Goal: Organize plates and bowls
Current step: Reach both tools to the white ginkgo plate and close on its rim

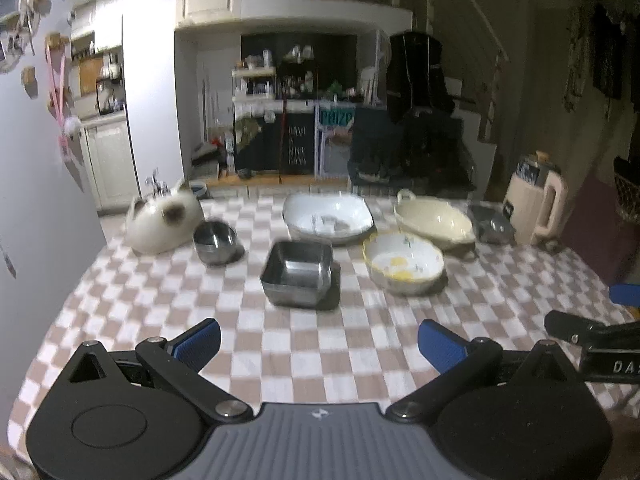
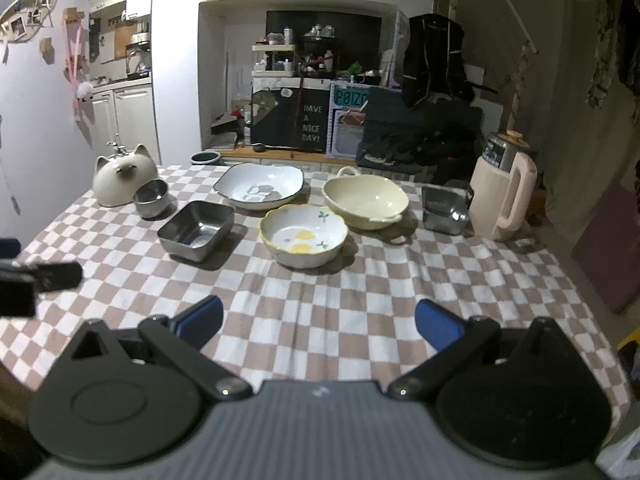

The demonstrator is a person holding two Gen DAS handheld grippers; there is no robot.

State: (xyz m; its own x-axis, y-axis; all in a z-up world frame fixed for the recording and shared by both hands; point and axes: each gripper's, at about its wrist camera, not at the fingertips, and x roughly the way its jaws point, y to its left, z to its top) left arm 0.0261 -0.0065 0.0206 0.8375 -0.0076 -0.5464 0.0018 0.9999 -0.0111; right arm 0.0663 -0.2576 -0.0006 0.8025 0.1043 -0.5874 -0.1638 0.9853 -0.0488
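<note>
Leftmost, cat jar with round steel bowl touching it. Then square steel bowl, white dish behind, flowered bowl, cream dish, a second steel box, jug. All spread singly on the checked worktop; nothing stacked yet. Both left gripper and right gripper low at the near edge, fingers wide apart, holding nothing. Probably the opening approach; next, likely a reach forward to straddle one rim and close on it.

Left wrist view motion-blurred; right gripper cut off at edge, shelf items too small.
</note>
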